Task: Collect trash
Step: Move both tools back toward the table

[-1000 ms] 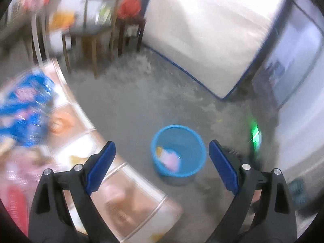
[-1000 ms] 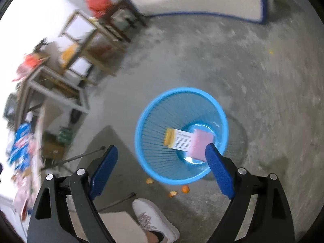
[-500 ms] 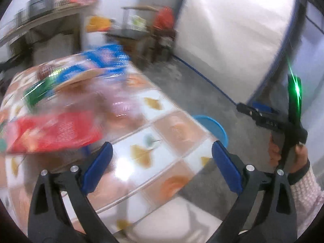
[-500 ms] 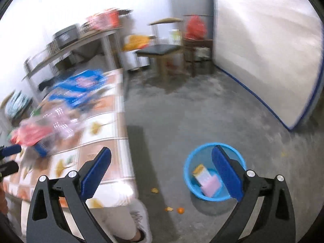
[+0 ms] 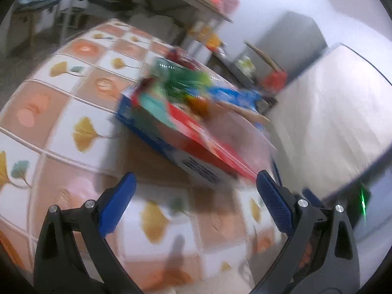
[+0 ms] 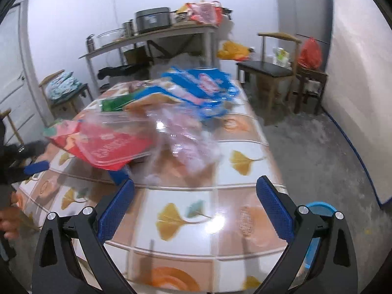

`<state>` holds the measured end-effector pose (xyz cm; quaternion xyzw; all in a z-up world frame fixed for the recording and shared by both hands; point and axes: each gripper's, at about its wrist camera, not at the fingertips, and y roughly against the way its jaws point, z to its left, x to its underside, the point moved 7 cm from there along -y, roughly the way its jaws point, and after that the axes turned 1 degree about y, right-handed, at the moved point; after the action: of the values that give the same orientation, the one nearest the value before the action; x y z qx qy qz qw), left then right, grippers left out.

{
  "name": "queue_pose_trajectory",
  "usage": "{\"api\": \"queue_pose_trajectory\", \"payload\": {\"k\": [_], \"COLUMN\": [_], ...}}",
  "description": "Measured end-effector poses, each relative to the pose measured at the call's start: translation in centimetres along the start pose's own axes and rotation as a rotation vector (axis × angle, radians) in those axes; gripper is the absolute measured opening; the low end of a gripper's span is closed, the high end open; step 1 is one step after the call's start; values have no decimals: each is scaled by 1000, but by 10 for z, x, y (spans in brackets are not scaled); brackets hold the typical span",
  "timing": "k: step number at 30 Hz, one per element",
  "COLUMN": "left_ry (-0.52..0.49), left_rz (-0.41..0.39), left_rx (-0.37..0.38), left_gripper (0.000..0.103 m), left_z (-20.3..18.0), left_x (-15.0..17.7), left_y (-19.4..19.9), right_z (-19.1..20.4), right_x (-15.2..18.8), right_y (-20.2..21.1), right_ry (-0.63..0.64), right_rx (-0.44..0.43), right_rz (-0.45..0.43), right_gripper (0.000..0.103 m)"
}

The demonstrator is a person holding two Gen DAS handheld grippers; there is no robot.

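Over the tiled table, both claws gape wide and grip nothing: left gripper, right gripper. Ahead on the tabletop lies the trash pile: red packet nearest, clear plastic wrap beside it, blue bag behind. Probably best to pick one loose piece, approach low from the table edge, close on a flat fold rather than a puffed middle. Blue bin waits on the floor by the right corner. Blurred views, so finer detail cannot be told.
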<state>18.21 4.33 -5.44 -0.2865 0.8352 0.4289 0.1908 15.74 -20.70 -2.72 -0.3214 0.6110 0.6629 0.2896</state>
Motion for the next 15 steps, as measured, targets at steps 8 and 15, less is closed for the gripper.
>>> {"api": "queue_pose_trajectory", "payload": {"k": [8, 15], "left_ry": [143, 279], "left_rz": [-31, 11], "left_rx": [110, 126], "left_gripper": [94, 63], "left_z": [19, 30], "left_x": [-26, -21], "left_y": [-27, -44], "right_z": [15, 18], "right_x": [-6, -5], "right_y": [-21, -29], "right_ry": [-29, -54], "right_rx": [-38, -45], "right_rz": [58, 82], "right_gripper": [96, 96]}}
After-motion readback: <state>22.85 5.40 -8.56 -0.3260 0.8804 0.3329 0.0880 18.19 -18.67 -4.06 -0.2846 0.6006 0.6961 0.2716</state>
